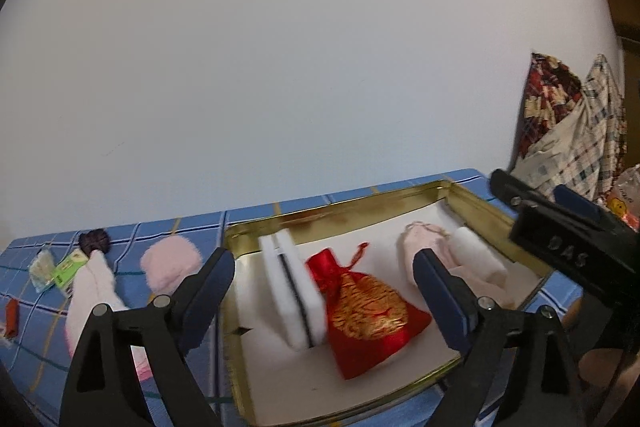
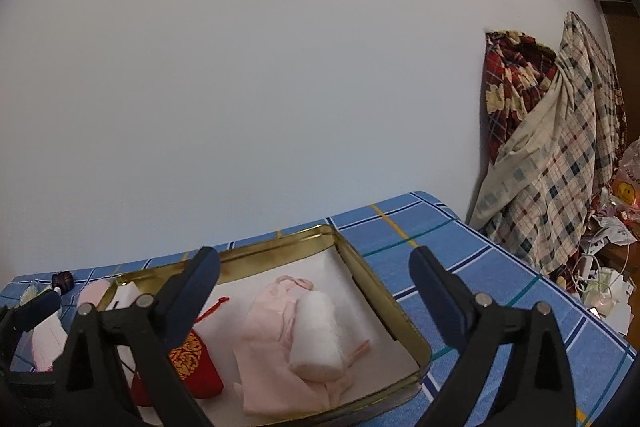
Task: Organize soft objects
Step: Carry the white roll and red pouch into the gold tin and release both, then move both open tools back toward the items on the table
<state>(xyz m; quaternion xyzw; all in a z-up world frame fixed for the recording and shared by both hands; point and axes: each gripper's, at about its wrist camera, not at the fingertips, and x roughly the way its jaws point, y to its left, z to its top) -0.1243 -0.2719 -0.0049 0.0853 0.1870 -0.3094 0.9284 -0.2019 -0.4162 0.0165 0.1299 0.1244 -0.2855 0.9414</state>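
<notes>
At the far left of the counter (image 1: 192, 227), which is draped in a blue checked cloth, small packets (image 1: 56, 267) and a dark pouch (image 1: 95, 241) lie near the back edge. Next to them a long pink sock (image 1: 94, 291) runs toward the camera, and a round pink puff (image 1: 170, 261) sits just beside the tin (image 1: 340, 213). These two are the soft things not yet put away.

The left claw (image 1: 324, 277) hovers above the tin's left half, its fingers wide apart and holding nothing. The likely next step is fetching the puff or the sock. To do that well, swing left clear of the tin's wall, drop straight down, and pinch the puff through its middle so it does not squash out sideways; take the sock near its midpoint so neither end drags.

Inside the tin, from the left: white foam blocks (image 1: 294, 291) standing on edge, a red and gold pouch (image 1: 368, 311) leaning on them, a pink cloth (image 2: 276, 339), and a white roll (image 2: 318, 333) resting on it. The right claw (image 2: 316, 265) hangs over this side, likewise spread and empty.

Open floor in the tin lies along the back wall and in the front-left corner. The thin, raised rim can catch a finger or a trailing sock, so lift well above it. To the right, bare cloth runs to the counter's edge, with hanging plaid fabric (image 2: 552, 163) beyond.
</notes>
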